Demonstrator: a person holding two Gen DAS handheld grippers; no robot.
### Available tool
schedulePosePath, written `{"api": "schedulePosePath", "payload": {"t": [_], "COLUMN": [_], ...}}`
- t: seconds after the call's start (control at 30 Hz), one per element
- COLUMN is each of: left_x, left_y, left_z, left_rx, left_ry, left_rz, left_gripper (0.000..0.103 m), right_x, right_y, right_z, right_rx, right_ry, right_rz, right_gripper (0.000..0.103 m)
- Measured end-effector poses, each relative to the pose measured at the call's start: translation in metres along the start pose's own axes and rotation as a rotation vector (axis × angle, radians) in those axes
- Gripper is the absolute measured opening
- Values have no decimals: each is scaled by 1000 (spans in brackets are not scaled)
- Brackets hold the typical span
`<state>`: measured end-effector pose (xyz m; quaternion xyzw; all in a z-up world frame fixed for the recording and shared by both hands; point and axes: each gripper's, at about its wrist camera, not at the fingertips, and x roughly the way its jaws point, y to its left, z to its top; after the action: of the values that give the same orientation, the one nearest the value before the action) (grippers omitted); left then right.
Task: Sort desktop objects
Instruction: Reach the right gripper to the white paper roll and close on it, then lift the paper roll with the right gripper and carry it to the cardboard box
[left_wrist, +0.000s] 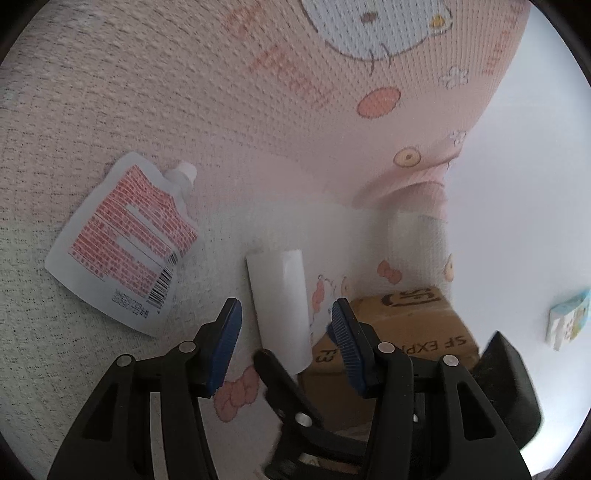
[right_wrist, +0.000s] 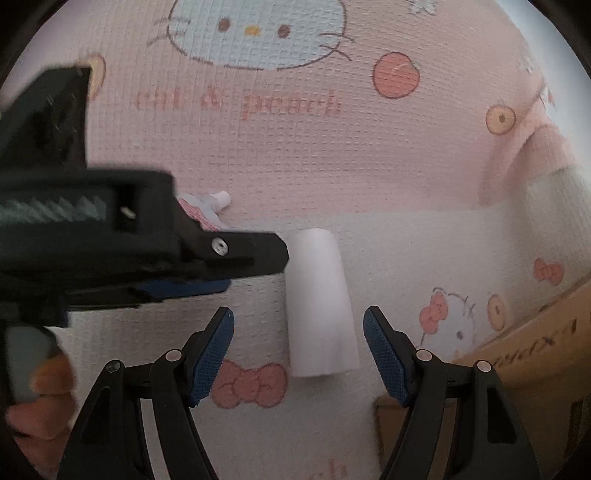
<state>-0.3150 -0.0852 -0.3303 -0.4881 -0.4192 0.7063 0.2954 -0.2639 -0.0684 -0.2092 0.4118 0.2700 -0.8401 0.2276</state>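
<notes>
On the pink and white cartoon-print cloth (left_wrist: 155, 96), a flat white spout pouch with red print (left_wrist: 122, 242) lies leftmost. Left hand-held gripper (left_wrist: 286, 319) gapes, released, around the white cylindrical tube (left_wrist: 280, 306), untouched. Right hand-held gripper (right_wrist: 298, 328) likewise spread. Brown cardboard box (left_wrist: 399, 332) borders the right edge.

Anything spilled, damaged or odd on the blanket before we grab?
Nothing spilled or damaged. The white roll lies on its side on the cartoon-print blanket, and the spouted pouch lies flat, label side up. Only oddity: both open grippers aim at that same roll.
</notes>
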Motion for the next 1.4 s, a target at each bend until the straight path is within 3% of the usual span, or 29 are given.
{"api": "schedulePosePath", "payload": {"t": [0.23,0.33,0.37,0.6,0.67,0.77,0.9,0.93,1.0,1.17,1.4], "left_x": [0,2,3,12,13,14,11,9,6,-6,-35], "left_y": [9,10,9,1,3,11,15,17,20,36,12], "left_z": [0,0,-1,-6,-8,-13,-14,-15,-17,-26,-40], "left_rx": [-24,-40,-42,-17,-38,-81,-113,-116,-135,-211,-146], "left_ry": [13,16,14,55,63,82,52,40,13,-3,-54], "left_rz": [26,27,33,62,80,63,49,52,85,27,14], "left_gripper": [55,54,54,58,65,66,66,64,48,46,46], "right_x": [30,41,44,31,27,28,23,21,17,10,-20], "right_y": [-9,-20,-23,-17,-13,-13,-13,-13,-11,-8,-5], "right_z": [8,7,5,-5,-8,-12,-15,-16,-18,-21,-23], "right_rx": [58,105,114,93,89,110,97,88,65,43,-5], "right_ry": [114,178,210,207,207,223,222,219,211,215,182], "right_rz": [15,56,73,204,231,266,309,324,335,338,359], "right_gripper": [70,42,39,39,39,39,39,38,38,38,38]}}
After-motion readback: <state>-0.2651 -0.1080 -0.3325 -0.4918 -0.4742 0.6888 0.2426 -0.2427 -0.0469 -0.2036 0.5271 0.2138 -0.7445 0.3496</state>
